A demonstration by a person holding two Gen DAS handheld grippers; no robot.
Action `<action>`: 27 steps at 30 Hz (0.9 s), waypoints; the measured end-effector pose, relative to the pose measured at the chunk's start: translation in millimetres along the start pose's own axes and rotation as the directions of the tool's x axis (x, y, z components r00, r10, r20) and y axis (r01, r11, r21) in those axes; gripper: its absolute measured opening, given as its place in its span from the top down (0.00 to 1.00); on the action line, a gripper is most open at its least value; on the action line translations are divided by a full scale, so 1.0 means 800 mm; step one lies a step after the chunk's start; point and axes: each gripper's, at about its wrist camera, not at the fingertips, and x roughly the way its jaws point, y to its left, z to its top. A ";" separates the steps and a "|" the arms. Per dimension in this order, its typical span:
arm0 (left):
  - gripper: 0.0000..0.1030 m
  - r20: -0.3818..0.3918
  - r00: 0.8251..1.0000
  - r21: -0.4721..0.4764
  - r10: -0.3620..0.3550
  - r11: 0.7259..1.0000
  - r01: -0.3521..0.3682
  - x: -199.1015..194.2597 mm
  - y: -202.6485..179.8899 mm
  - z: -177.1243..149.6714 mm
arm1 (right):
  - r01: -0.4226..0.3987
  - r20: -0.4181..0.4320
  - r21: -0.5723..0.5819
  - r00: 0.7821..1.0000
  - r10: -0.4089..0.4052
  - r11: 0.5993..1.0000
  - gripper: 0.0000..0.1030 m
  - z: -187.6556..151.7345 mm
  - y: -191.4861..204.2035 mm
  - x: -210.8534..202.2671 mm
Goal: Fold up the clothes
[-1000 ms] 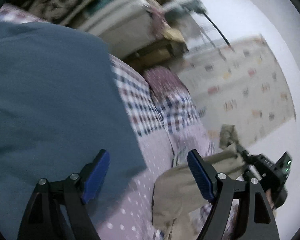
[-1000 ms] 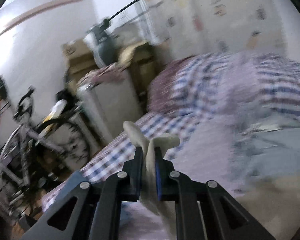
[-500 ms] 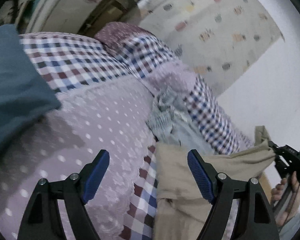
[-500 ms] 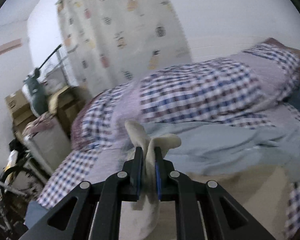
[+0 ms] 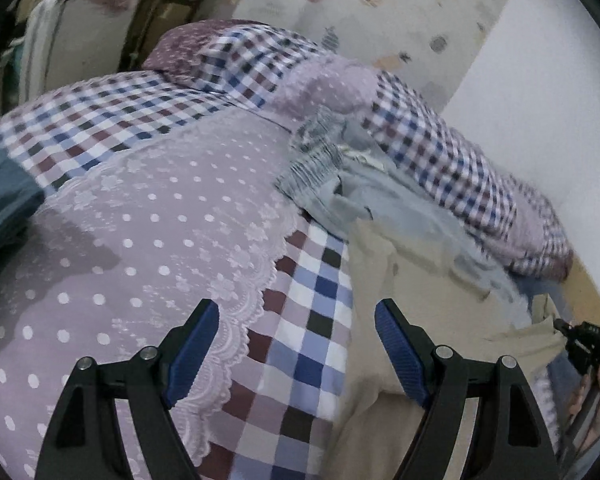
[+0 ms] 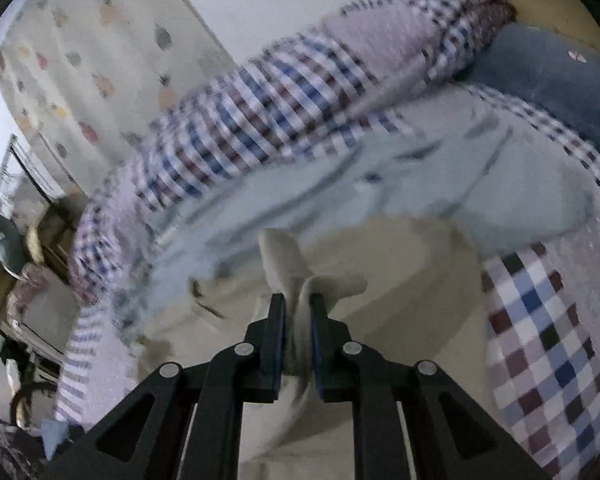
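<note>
**Beige garment pinched on the right, left jaws wide**

Left wrist view: your left gripper (image 5: pixel 296 344) hangs with jaws spread and nothing between them, above the checked bedspread (image 5: pixel 308 320). The beige garment (image 5: pixel 384 280) lies just to its right, limp and light; take it at a free edge or corner. A pale blue garment (image 5: pixel 380 204) lies crumpled behind it.

Right wrist view: your right gripper (image 6: pixel 298 320) is clamped on a bunched fold of that beige cloth, which will sag and drape. The bed is soft and uneven; a patterned curtain (image 6: pixel 80 60) hangs behind.
</note>
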 end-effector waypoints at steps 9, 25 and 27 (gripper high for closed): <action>0.19 -0.091 0.996 0.328 0.009 0.944 0.022 0.015 -0.065 -0.034 | 0.144 -0.066 -0.023 0.987 -0.145 0.989 0.73 -0.014 -0.042 0.003; 0.80 -0.163 0.982 0.518 0.094 0.855 0.004 0.063 -0.102 -0.076 | -0.026 -0.201 -0.344 0.978 -0.047 0.939 0.37 -0.038 0.151 0.072; 0.86 -0.161 0.986 0.459 0.050 0.888 0.030 0.060 -0.093 -0.070 | -0.084 -0.255 -0.412 0.966 -0.027 0.907 0.36 -0.051 0.200 0.103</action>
